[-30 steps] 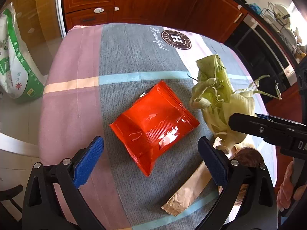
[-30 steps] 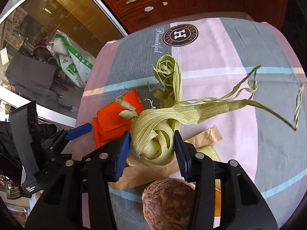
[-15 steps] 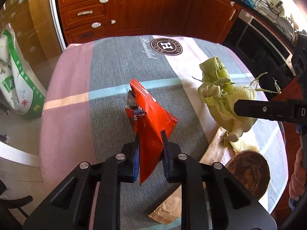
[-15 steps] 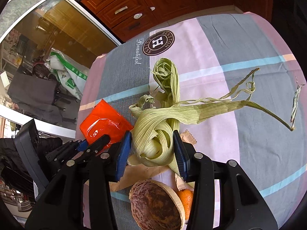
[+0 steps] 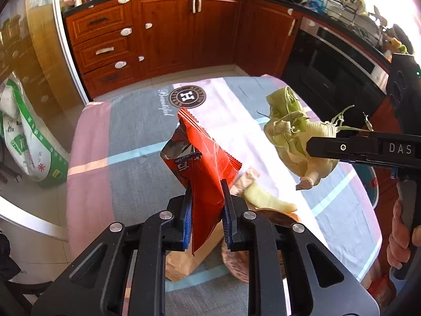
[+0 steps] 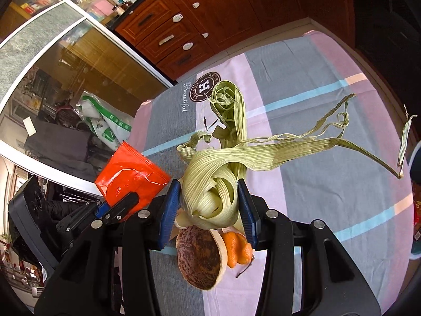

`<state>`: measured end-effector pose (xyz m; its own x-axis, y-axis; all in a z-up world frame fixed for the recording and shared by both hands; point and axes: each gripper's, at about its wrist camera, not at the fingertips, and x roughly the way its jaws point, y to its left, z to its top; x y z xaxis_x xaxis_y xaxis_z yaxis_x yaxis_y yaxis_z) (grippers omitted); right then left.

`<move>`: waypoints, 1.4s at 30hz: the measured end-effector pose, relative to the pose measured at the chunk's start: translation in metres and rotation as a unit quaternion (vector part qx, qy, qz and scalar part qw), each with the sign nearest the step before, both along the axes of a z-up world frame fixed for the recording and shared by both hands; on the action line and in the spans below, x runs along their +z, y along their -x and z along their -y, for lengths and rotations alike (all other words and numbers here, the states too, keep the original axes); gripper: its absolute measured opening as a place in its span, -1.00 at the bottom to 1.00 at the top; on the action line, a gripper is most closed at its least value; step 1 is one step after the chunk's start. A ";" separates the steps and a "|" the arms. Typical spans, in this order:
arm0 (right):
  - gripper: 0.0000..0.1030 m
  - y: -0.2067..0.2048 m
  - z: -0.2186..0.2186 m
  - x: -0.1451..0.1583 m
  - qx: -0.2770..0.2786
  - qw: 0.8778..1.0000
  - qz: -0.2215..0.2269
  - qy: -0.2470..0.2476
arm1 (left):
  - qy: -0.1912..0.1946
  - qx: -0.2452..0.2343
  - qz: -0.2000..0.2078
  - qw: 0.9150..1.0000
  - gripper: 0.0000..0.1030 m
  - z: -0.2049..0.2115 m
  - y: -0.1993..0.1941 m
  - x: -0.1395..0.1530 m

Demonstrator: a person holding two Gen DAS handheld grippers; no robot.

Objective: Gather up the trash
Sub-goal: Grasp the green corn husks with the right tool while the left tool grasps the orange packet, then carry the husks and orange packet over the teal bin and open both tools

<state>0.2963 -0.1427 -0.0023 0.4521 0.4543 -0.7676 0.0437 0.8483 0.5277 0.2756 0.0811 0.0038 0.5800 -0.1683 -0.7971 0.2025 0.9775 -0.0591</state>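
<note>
The left gripper (image 5: pixel 204 205) holds a red snack wrapper (image 5: pixel 202 158); its jaws are closed narrow on the lower part of the wrapper, which stands upright above the bench (image 5: pixel 126 137), and its torn top shows a silver inside. The right gripper (image 6: pixel 209 205) holds a bundle of pale green corn husks (image 6: pixel 213 181); its jaws press on both sides of the curled bundle. In the left wrist view the husk bundle hangs in the air to the right of the wrapper, above the bench, with its cut stem pointing down. Long thin husk leaves (image 6: pixel 302 147) reach out to the right in the right wrist view. The bench is covered with a cloth of pink, grey and light blue stripes, and a round logo (image 5: pixel 187 97) is printed at its far side. Under the grippers, on the near part of the bench, lie a brown paper wrapper (image 5: pixel 184 260), a brown half shell (image 6: pixel 201 258) and, touching it on the right, an orange peel (image 6: pixel 238 247). A pale green husk piece (image 5: pixel 265 200) lies near the shell. Behind the bench stand red-brown wooden cabinets (image 5: pixel 163 31), and a white and green bag (image 5: pixel 29 142) is on the floor at the left.
</note>
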 end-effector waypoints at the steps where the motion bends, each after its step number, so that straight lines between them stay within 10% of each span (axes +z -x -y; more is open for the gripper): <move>1: -0.20 0.005 0.008 0.003 -0.005 1.000 0.003 -0.003 | -0.001 -0.006 0.001 1.000 -0.62 0.009 0.004 0.004; 21: -0.20 0.156 0.207 0.021 -0.162 0.983 0.058 -0.065 | -0.016 -0.166 0.000 0.986 -0.61 0.221 0.065 0.025; 42: -0.18 0.227 0.354 -0.072 -0.291 0.954 -0.013 -0.077 | -0.083 -0.281 -0.086 0.952 -0.60 0.405 0.055 -0.062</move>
<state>0.0695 -0.4967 -0.0745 0.6437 0.2404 -0.7265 0.4974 0.5900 0.6360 0.2211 -0.3242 -0.0578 0.2935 -0.2769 -0.9150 0.6977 0.7163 0.0070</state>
